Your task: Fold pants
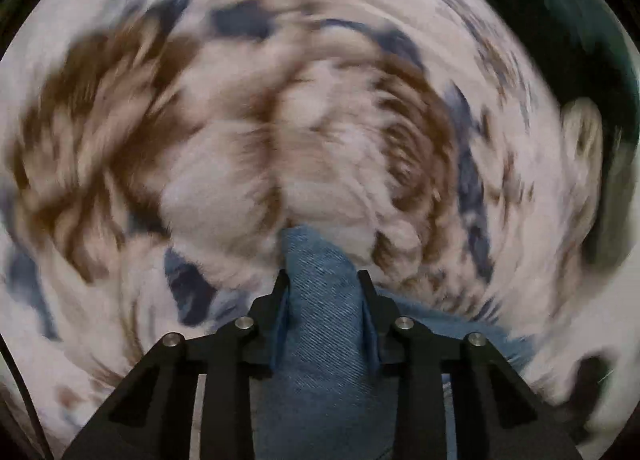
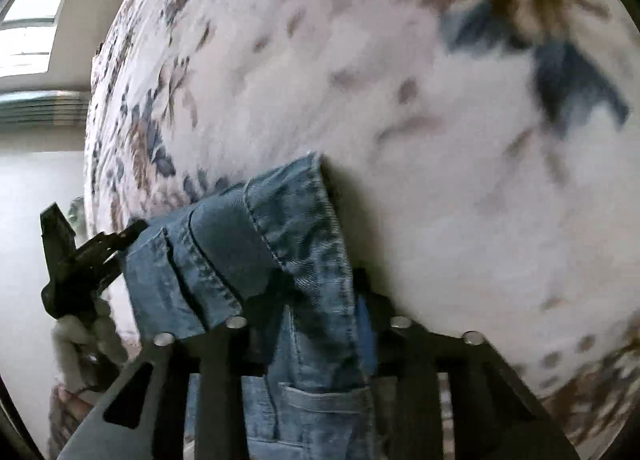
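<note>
Blue denim pants fill the gap between my left gripper's black fingers, which are shut on a bunched fold of the cloth. In the right wrist view the pants hang as a folded bundle with a hem and a pocket showing, and my right gripper is shut on that bundle. My left gripper shows at the left edge of the denim, its fingertips at the cloth. Both grippers point steeply down over a floral bed cover. The left wrist view is heavily blurred.
The white bed cover with brown and blue flowers spreads under both grippers. Its far edge curves along the left, with a pale wall and a window beyond. A hand shows at the lower left.
</note>
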`<state>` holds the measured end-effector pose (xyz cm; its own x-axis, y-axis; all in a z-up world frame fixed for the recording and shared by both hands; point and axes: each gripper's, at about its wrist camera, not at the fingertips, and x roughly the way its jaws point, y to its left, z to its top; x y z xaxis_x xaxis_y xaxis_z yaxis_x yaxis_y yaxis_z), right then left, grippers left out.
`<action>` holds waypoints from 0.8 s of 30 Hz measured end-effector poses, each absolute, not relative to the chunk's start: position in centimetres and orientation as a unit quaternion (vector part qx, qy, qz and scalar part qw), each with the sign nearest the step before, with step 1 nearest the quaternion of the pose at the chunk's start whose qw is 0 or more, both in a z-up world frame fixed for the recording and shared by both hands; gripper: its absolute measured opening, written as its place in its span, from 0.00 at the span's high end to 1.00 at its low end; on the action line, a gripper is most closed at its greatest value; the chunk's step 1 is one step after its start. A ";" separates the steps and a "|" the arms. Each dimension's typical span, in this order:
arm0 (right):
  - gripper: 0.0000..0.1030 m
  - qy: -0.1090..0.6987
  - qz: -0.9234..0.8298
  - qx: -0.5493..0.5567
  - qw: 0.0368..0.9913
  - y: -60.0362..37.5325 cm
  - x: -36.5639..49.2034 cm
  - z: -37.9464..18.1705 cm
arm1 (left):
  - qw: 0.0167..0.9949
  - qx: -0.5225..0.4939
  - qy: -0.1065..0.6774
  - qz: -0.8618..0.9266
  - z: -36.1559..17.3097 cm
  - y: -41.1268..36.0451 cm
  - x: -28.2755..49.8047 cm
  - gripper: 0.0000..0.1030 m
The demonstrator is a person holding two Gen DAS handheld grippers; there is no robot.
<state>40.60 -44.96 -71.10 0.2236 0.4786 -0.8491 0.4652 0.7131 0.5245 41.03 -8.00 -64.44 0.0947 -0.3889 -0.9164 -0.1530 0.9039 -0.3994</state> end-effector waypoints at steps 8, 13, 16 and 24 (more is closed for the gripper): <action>0.49 0.631 0.008 0.420 0.652 -46.3 40.0 -71.2 | 0.668 -0.376 0.638 -0.079 -64.7 -3.8 40.5 0.74; 0.28 0.625 0.021 0.433 0.650 -47.6 37.1 -69.4 | 0.707 -0.345 0.609 -0.103 -60.7 -3.3 38.7 0.27; 0.27 0.657 0.036 0.445 0.608 -46.3 35.6 -71.4 | 0.697 -0.309 0.635 -0.123 -61.6 -4.5 37.9 0.25; 0.70 0.642 0.055 0.429 0.633 -43.9 34.6 -70.6 | 0.720 -0.207 0.651 -0.122 -64.7 -8.6 39.7 0.66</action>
